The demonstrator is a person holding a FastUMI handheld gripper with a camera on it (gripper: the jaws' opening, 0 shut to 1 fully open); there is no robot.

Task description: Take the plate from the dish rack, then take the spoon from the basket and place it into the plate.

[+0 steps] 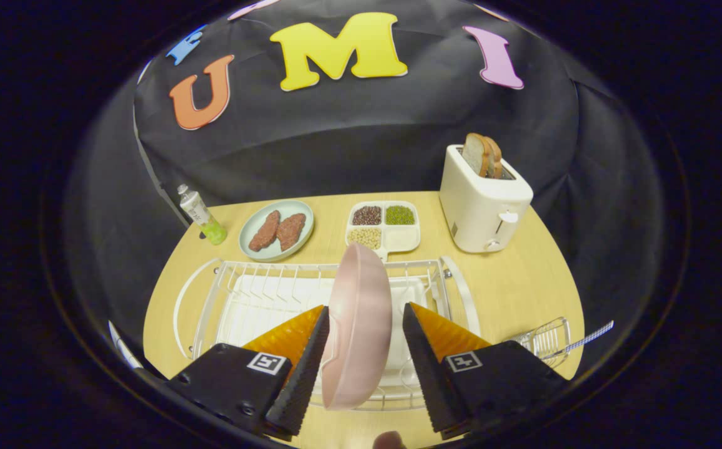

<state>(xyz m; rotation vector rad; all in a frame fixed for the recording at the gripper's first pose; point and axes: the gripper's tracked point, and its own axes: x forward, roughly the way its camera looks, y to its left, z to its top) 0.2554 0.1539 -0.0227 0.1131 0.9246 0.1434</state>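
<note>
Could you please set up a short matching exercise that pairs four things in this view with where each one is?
Things:
1. pink plate
2. bread slices
3. spoon
4. meat pieces

Places:
A. on the pale green plate
B. standing on edge in the dish rack, between the fingers of the open gripper
C. in the slots of the toaster
D. in the small wire basket, handle sticking out

Pairs: 1-B, 2-C, 3-D, 4-A
</note>
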